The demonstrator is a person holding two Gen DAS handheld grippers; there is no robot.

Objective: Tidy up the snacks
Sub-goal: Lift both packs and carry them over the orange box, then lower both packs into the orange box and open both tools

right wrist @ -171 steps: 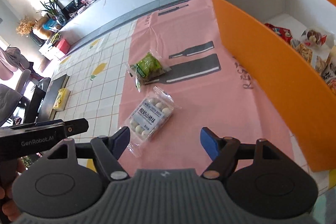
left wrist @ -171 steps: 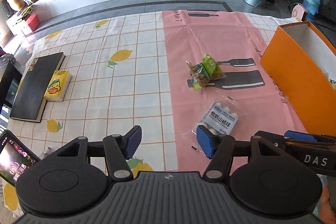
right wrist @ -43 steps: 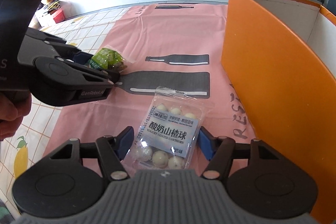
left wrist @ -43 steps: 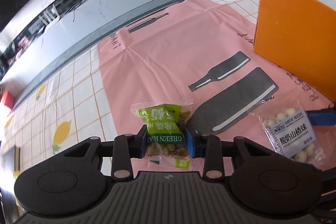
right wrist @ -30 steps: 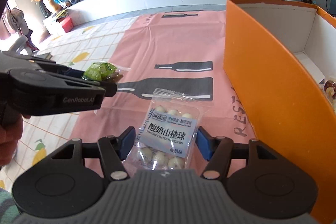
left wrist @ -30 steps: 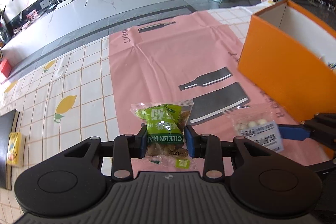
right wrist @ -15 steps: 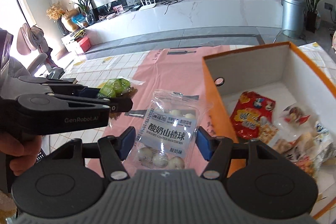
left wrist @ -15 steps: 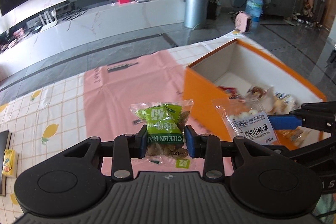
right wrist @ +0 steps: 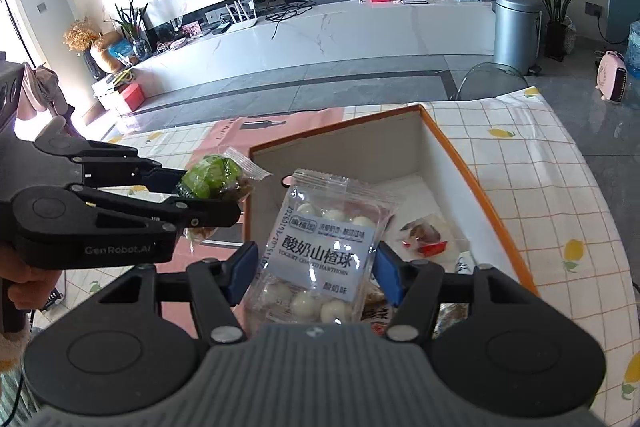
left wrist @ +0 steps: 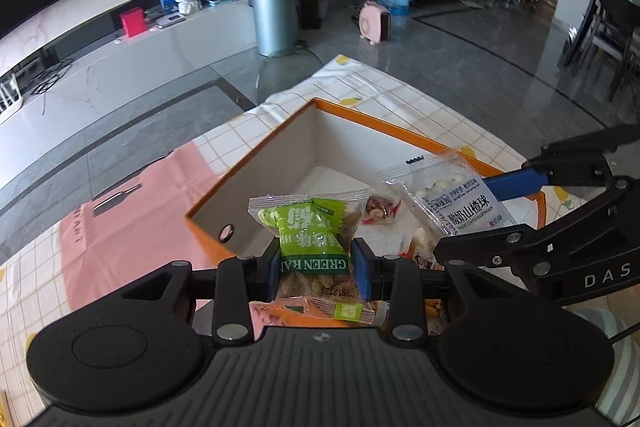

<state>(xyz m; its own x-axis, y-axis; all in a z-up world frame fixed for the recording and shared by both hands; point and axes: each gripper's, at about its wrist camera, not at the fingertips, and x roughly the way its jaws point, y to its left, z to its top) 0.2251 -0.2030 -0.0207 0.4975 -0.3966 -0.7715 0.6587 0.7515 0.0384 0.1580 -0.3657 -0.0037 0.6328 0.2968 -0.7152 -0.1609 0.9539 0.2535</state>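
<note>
The green raisin pkt (left wrist: pixel 314 239) is clamped across its waist by the left gripper (left wrist: pixel 316 265), pads pressed into both sides so the film is pinched in at the middle. The yogurt hawthorn pkt (right wrist: pixel 320 251) is held the same way by the right gripper (right wrist: pixel 316 273), gripped approx. at mid-height, label facing the camera.

Both pkts are carried in the air over the orange box (right wrist: pixel 460 155), which stands on the tablecloth (right wrist: pixel 540 163) near its far right corner. The hawthorn pkt is seen over the box's white interior. The raisin pkt is over the box's near left corner, and from the right wrist view it appears just outside the left wall, so its exact position w.r.t. the rim cannot be told. A few wrapped snacks (right wrist: pixel 424 235) already lie on the box floor.

Handling, as judged: both pkts are light, soft film pouches w/ loose contents. No real load is put on the pads, but the film is slick and crinkly, so a pkt could be let slip if the grip is eased too early. The raisins can be squeezed w/o harm. The hawthorn balls look coated and harder, and could prob. be cracked or pushed aside by a tighter clamp, so the present mid-body hold is judged adequate and need not be tightened. The sealed end flaps are flat but flimsy, so a poorer place to hold.

Release is best made once each pkt is fully inside the rim, since a light pouch dropped on the wall edge could be tipped outward.
</note>
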